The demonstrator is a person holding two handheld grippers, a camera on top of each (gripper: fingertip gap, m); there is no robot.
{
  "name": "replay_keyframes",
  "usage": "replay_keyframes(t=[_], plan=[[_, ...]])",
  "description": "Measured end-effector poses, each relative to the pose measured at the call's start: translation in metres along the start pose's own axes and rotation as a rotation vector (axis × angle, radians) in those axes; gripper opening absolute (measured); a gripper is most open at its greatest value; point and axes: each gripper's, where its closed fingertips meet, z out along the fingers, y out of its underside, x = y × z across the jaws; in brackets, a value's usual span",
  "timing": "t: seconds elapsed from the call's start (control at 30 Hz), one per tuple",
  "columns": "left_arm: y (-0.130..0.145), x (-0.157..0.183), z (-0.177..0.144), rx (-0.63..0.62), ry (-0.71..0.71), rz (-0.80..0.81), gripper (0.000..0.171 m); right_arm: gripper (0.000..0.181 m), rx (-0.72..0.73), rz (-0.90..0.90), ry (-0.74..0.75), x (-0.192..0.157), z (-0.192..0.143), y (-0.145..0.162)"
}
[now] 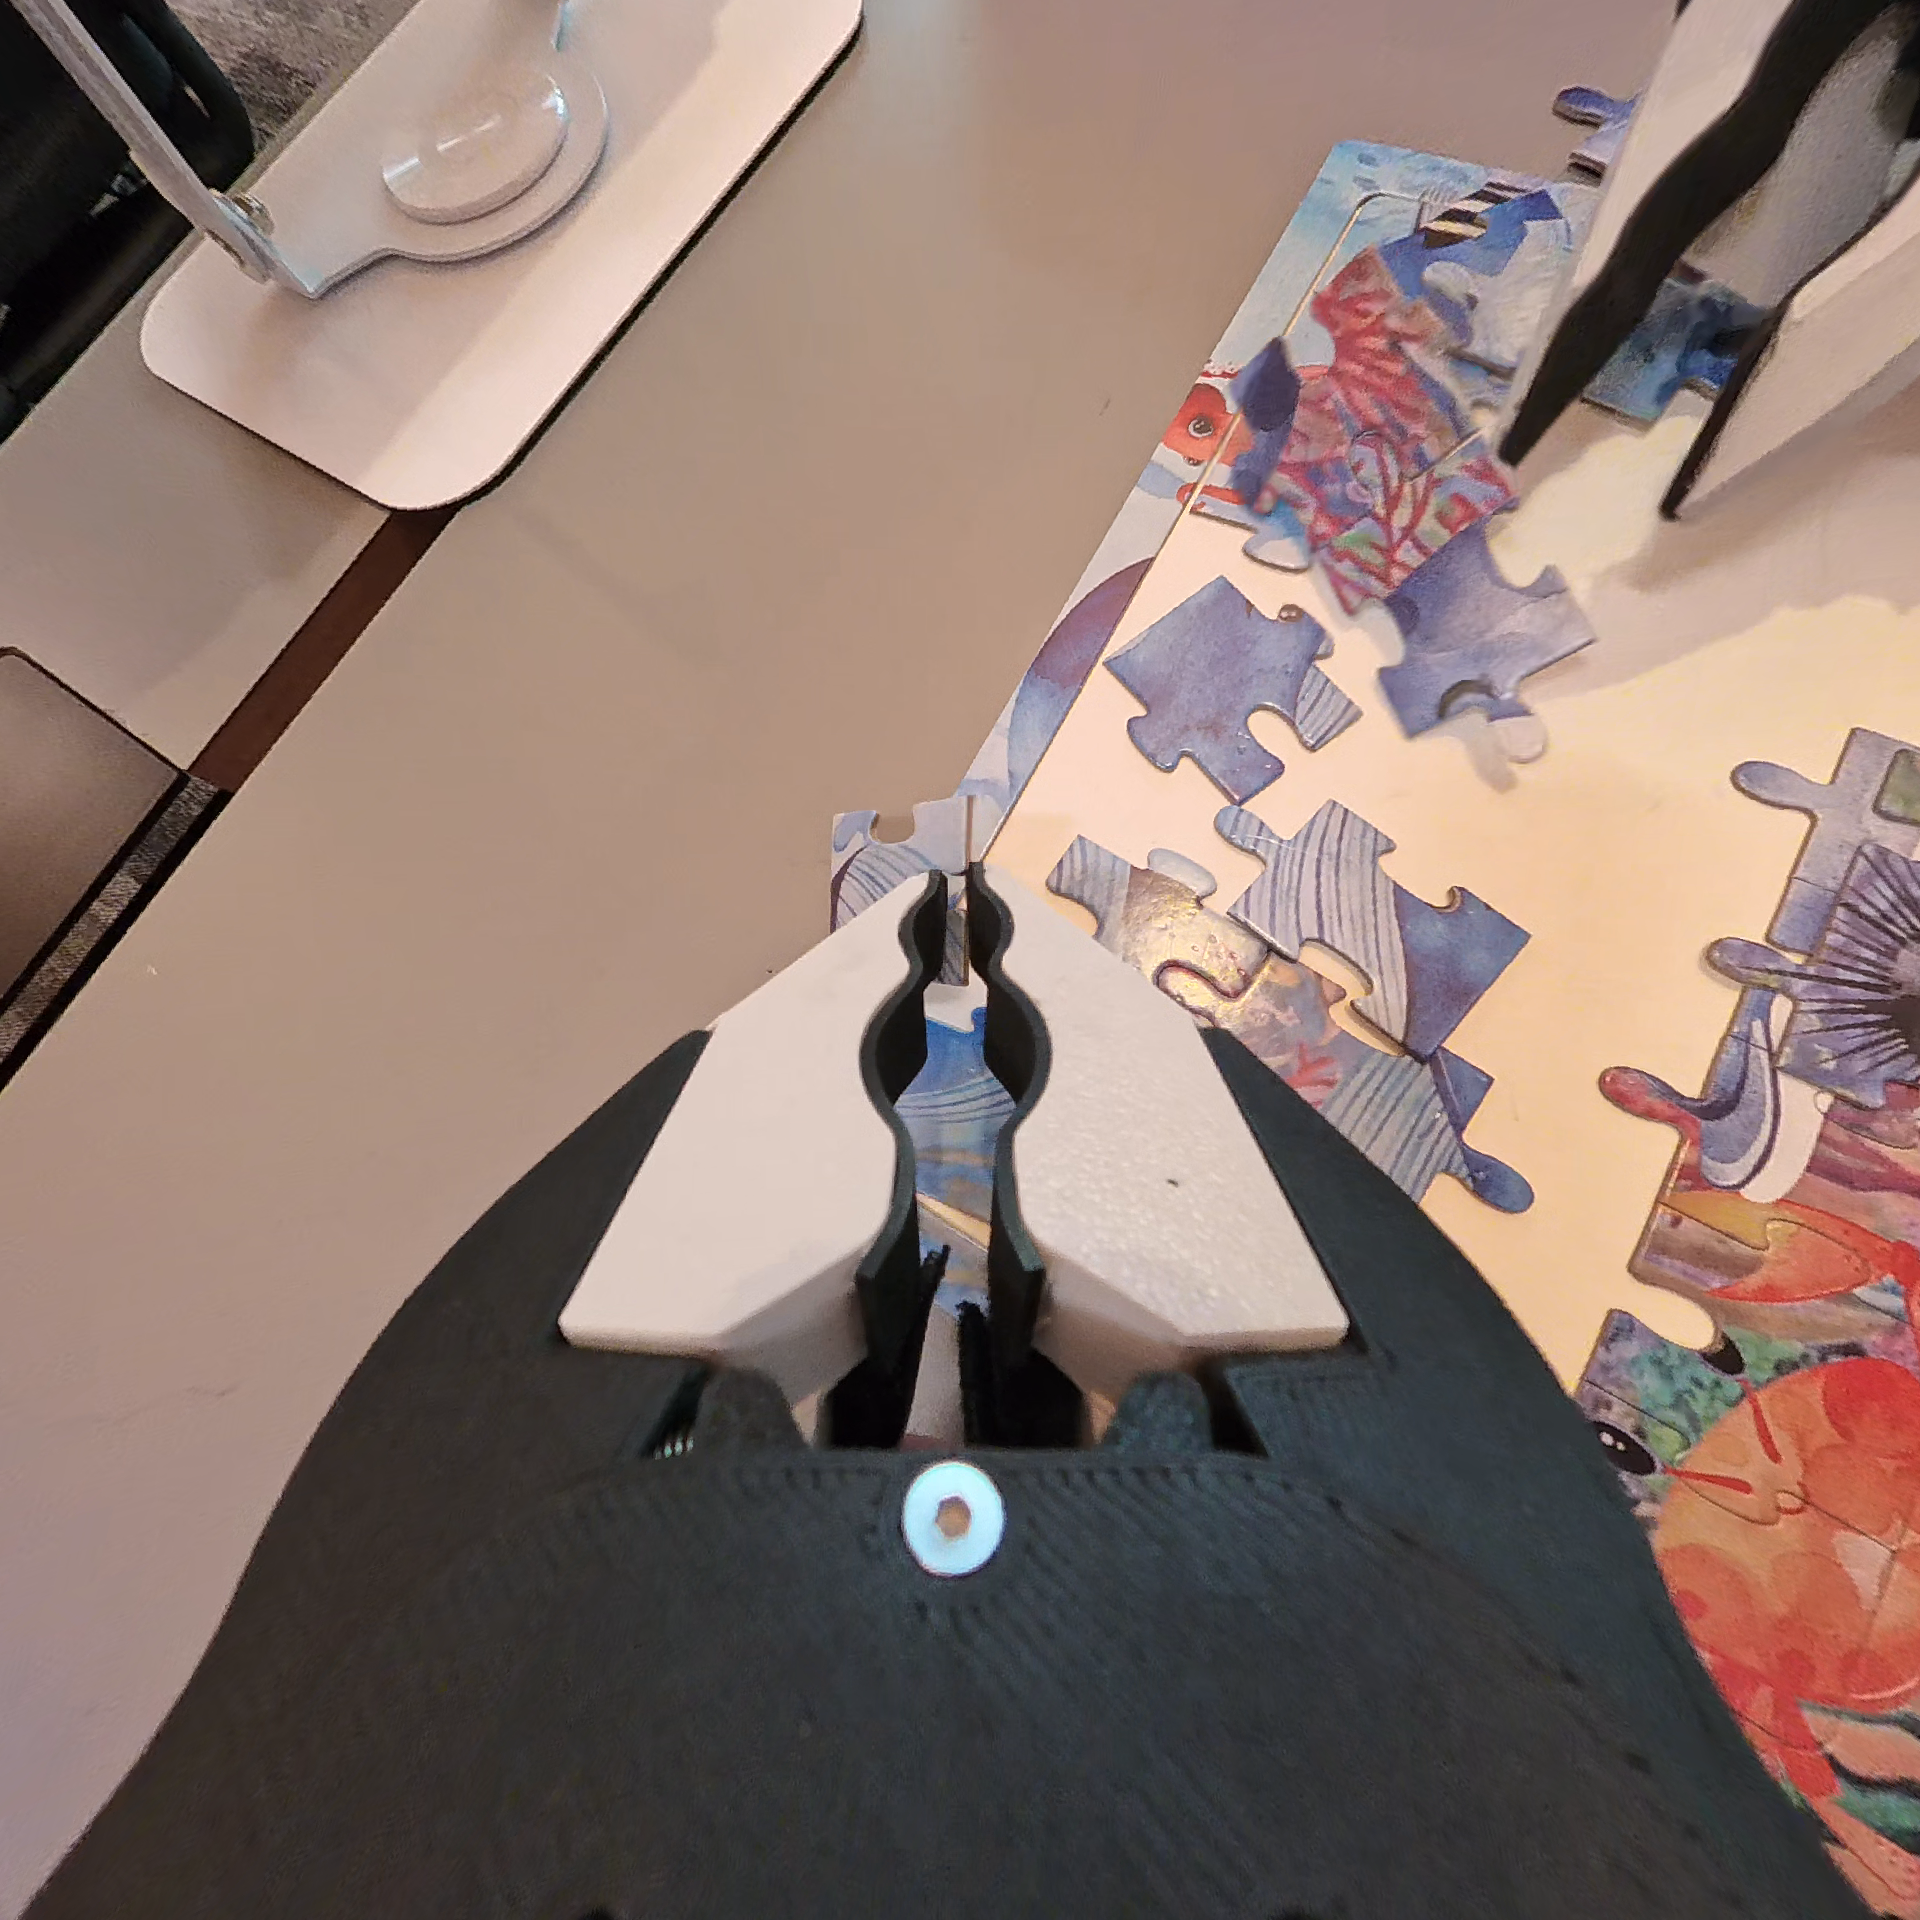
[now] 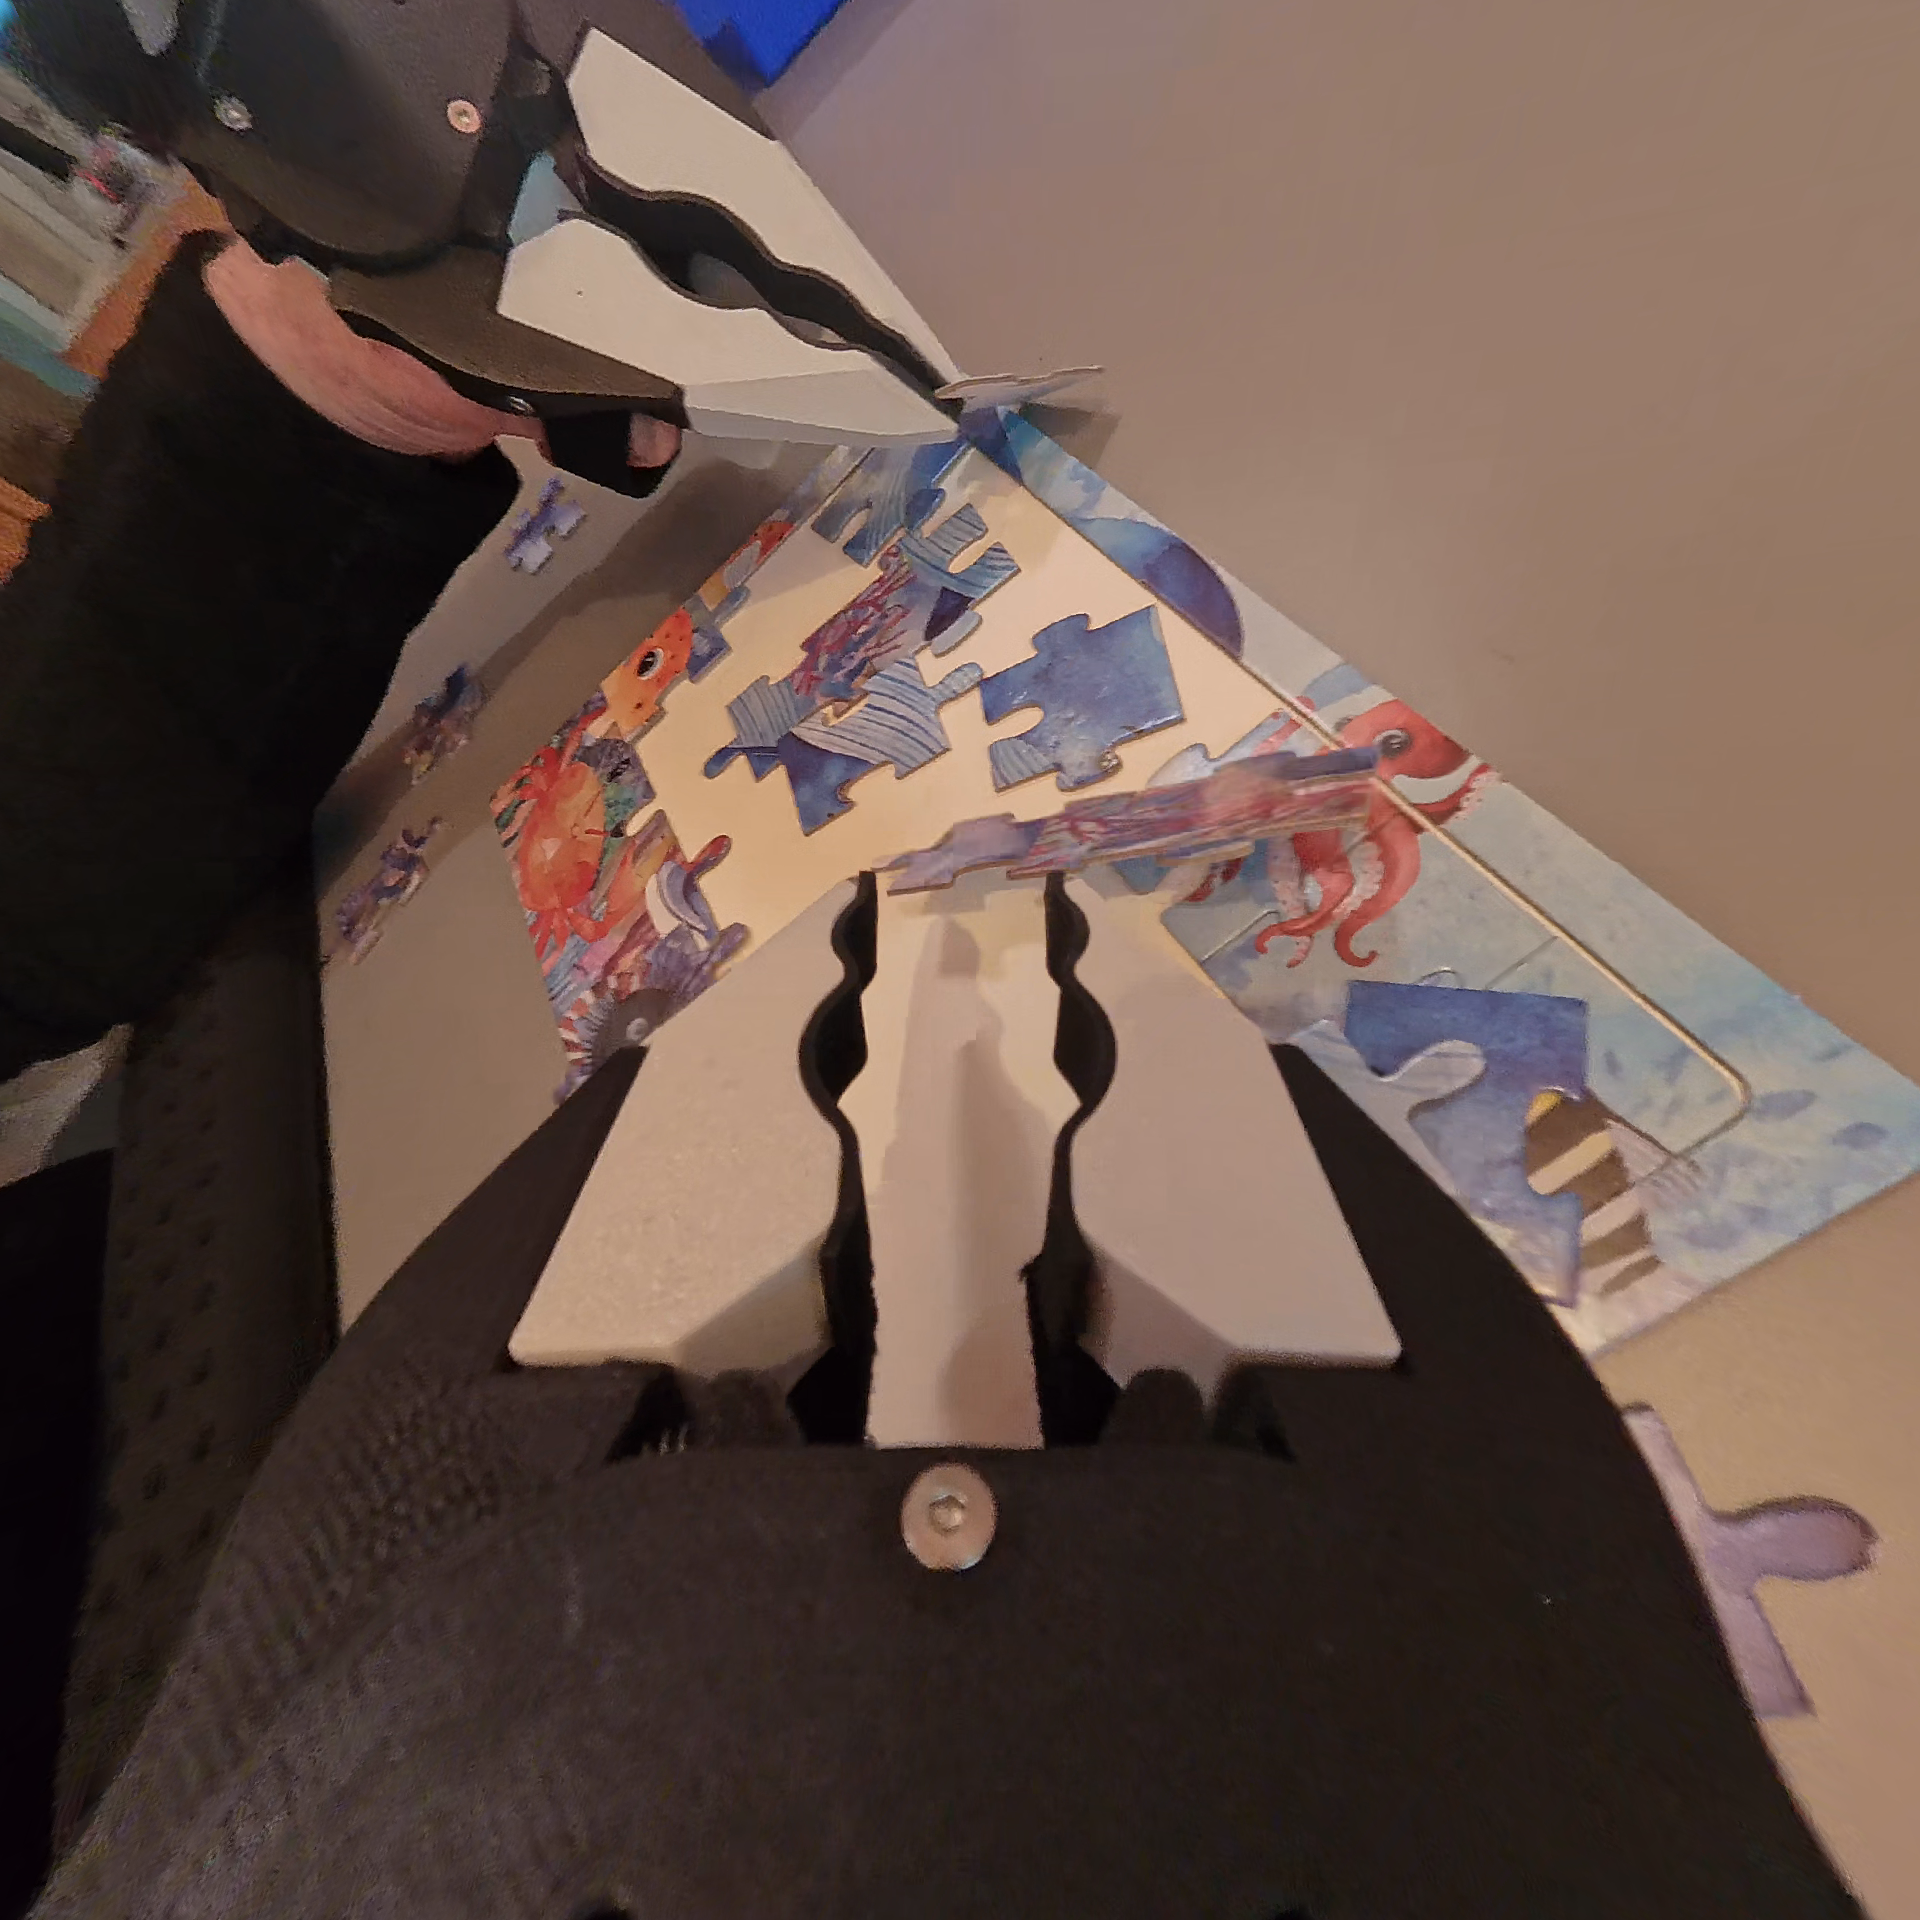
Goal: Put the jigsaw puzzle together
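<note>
Left hand-held gripper [image 1: 958, 883], at 6 o'clock in its own view: white fingers with black wavy pads drawn narrow, clamped on the edge of a pale blue cardboard puzzle piece [image 1: 899, 844] held edge-on above the corner of the puzzle tray. The flat cardboard puzzle tray with a blue sea-themed border [image 1: 1288, 270] lies on the beige surface [image 1: 675, 623], running from 12 to 4 o'clock. Several loose blue striped pieces [image 1: 1382, 925] rest on its cream base near the centre; an assembled section with an orange crab [image 1: 1787, 1558] fills the 4 o'clock corner.

Right hand-held gripper [image 2: 951, 883], at 6 o'clock in its own view: fingers apart with a moderate gap, their tips just beneath a joined strip of blue-and-pink coral pieces [image 2: 1143, 821]. That strip appears raised and tilted above the tray; whether the tips touch it cannot be told. A white lamp base on a white mat [image 1: 488, 145] sits at 11 o'clock in the left view.
</note>
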Motion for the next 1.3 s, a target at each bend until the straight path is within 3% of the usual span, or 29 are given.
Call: replay_keyframes(t=[0.17,0.3,0.5,0.67,0.8,1.0,1.17,1.3], plan=[[-0.017,0.001,-0.006,0.04,-0.055,0.071,0.0,0.033,0.03,-0.041,0.117,0.011,-0.01,-0.009],[-0.041,0.009,-0.011,0.072,-0.117,0.171,0.0,0.035,0.105,-0.04,0.104,0.006,-0.019,-0.022],[-0.087,0.03,-0.02,0.13,-0.273,0.373,0.0,0.034,0.287,0.138,-0.145,-0.022,-0.027,-0.048],[-0.11,0.059,-0.025,0.155,-0.478,0.639,0.0,0.036,0.399,0.299,-0.306,-0.026,-0.036,-0.06],[-0.11,0.07,-0.02,0.169,-0.597,0.782,0.0,0.036,0.422,0.362,-0.414,-0.032,-0.04,-0.062],[-0.112,0.094,-0.016,0.205,-0.636,0.912,0.0,0.023,0.423,0.386,-0.429,-0.032,-0.036,-0.06],[-0.109,0.1,-0.013,0.19,-0.625,0.938,0.001,0.002,0.42,0.376,-0.417,-0.029,-0.035,-0.058],[-0.101,0.1,-0.019,0.186,-0.58,0.885,0.006,0.0,0.405,0.338,-0.409,-0.035,-0.034,-0.057]])
